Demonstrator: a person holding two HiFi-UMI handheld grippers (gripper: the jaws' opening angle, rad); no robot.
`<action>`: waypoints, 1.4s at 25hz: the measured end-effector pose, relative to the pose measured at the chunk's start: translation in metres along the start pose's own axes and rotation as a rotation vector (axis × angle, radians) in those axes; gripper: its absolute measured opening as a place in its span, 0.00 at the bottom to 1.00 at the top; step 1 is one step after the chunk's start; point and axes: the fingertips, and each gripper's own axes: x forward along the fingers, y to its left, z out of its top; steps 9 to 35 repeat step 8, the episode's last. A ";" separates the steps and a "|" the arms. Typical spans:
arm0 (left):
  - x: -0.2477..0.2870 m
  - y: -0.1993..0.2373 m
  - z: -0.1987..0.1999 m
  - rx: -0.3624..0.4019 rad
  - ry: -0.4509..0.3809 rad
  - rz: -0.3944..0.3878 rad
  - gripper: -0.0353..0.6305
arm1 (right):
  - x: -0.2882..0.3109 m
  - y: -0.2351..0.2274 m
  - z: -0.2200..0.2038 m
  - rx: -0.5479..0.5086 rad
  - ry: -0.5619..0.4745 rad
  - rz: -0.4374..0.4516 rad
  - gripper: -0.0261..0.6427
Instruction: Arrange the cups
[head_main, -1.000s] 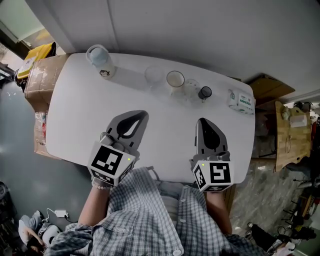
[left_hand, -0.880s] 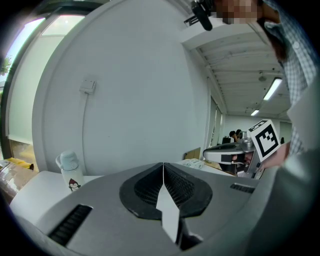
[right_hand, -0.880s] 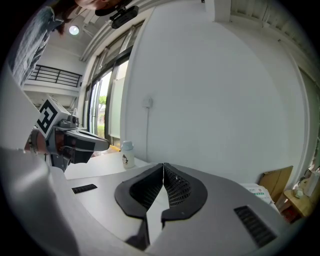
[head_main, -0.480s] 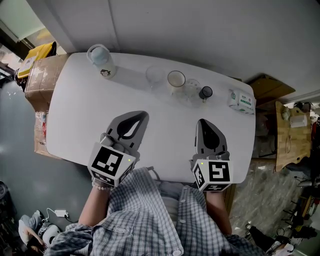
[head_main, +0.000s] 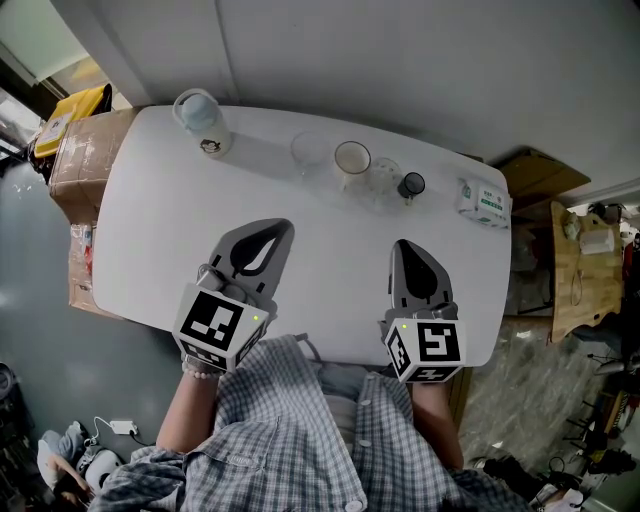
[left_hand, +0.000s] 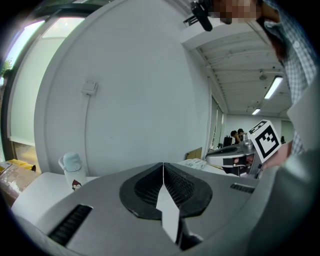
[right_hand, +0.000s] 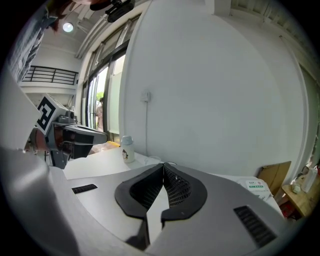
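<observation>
while nothing is held, claws: left gripper (head_main: 281, 231) and right gripper (head_main: 403, 244) both clenched, empty
cups (head_main: 351, 158): row near 12 o'clock of right gripper, 1 o'clock of left gripper; right nearer

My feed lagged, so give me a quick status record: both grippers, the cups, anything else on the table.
left gripper: shut, empty, over the near side of the table
right gripper: shut, empty, over the near side
cups: clear cup, white cup, second clear cup, small dark cup, close together by the far edge
bottle: upright, far left corner
tissue pack: far right
</observation>
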 end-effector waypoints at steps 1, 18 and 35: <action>0.000 0.000 0.000 0.000 0.001 0.000 0.08 | 0.001 0.000 0.000 0.002 0.001 0.001 0.07; 0.001 0.001 -0.001 -0.001 0.007 0.003 0.08 | 0.004 0.002 -0.004 0.003 0.011 0.009 0.07; 0.001 0.001 -0.001 -0.001 0.007 0.003 0.08 | 0.004 0.002 -0.004 0.003 0.011 0.009 0.07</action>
